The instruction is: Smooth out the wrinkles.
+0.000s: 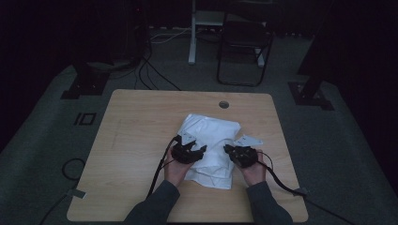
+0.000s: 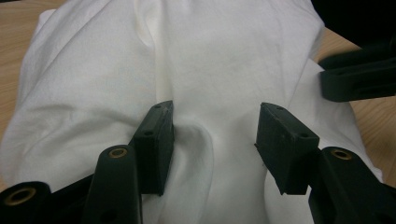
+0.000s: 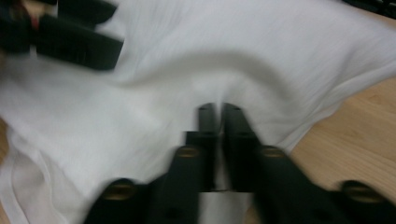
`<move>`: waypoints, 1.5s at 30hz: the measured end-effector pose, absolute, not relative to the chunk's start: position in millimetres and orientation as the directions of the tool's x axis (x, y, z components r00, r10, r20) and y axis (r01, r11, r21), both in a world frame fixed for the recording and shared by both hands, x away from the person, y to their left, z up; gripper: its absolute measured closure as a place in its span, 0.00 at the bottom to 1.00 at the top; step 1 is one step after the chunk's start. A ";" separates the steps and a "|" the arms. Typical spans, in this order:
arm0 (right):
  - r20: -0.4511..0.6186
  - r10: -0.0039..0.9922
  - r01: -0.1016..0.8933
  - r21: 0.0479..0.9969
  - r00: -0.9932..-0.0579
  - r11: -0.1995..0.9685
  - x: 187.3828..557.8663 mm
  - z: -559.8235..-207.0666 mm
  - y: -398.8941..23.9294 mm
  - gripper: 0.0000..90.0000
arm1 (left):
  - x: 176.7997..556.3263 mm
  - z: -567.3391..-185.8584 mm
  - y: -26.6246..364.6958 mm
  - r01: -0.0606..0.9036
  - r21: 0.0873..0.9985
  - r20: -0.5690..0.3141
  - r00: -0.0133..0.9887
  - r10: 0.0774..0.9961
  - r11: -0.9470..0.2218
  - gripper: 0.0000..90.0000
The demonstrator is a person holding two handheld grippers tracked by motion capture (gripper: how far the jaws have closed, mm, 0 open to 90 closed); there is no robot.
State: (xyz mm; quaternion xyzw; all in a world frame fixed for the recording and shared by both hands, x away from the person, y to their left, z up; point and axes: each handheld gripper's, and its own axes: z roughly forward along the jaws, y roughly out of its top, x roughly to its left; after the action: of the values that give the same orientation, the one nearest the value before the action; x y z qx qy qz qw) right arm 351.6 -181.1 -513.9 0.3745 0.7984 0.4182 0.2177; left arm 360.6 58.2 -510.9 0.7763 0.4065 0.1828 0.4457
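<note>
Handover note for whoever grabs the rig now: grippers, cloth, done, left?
Left gripper: fingers apart, straddling a raised fold of the white cloth, not pinching it.
Right gripper: fingers shut on a pinch of the cloth near its right edge.
Cloth: rumpled, roughly folded, mid-table, between both hands.
Done: right grip made.
Left: probably close the left on its fold, then carry on folding.

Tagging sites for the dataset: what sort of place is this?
Probably a lab or recording room, kept dim: a lone wooden table on grey carpet, stand bases at its sides with cables across the floor, and a folding chair behind.
</note>
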 end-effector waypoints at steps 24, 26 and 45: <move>-0.031 0.764 0.363 0.867 -0.644 0.341 318.1 -503.5 -195.6 0.57 | 348.4 -486.3 113.7 0.387 0.893 -0.032 0.566 0.824 -0.231 0.48; -0.019 0.749 0.374 0.858 -0.662 0.353 322.4 -507.0 -183.3 0.55 | 355.3 -494.0 115.2 0.410 0.876 -0.022 0.557 0.830 -0.253 0.48; 0.055 0.786 0.541 0.755 -0.616 0.371 374.8 -557.6 -159.6 0.57 | 346.9 -528.9 108.9 0.515 0.829 -0.088 0.505 0.859 -0.218 0.47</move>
State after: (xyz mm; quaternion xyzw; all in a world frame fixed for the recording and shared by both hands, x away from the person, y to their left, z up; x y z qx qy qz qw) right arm 374.8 -159.6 -557.6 0.4082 0.8124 0.3847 0.1593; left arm 346.9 108.9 -528.9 0.7541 0.4555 0.2005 0.4285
